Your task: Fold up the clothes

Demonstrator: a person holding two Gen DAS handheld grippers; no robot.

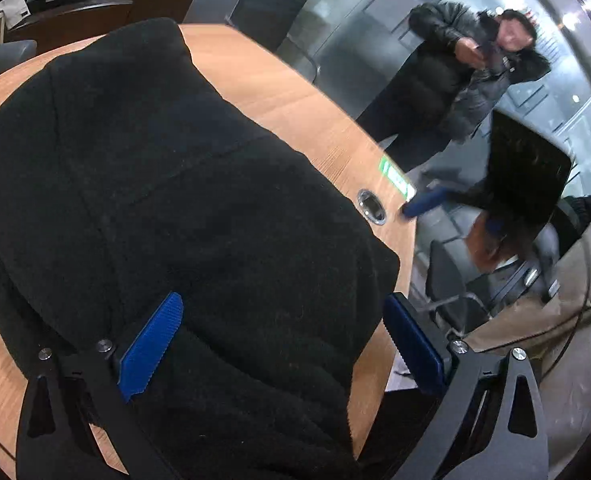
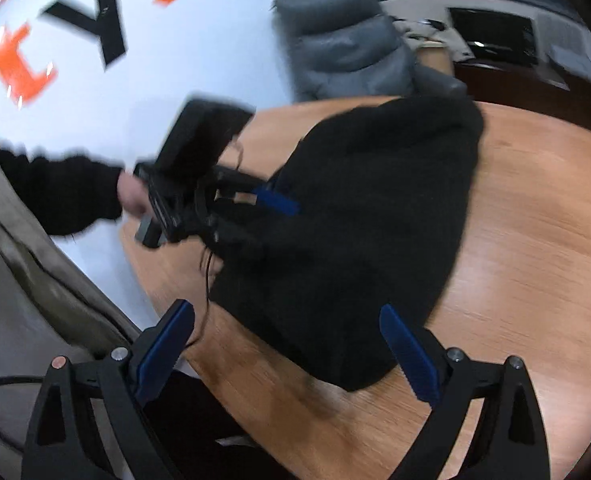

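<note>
A black garment (image 1: 167, 200) lies heaped on the wooden tabletop (image 2: 535, 240). The left gripper (image 1: 283, 328) spreads its fingers wide over the fabric, gripping nothing; the right gripper (image 2: 287, 340) is likewise released at the garment's edge.

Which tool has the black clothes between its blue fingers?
The left tool: its open fingers straddle the black garment. The right tool hangs open over the table edge.
</note>
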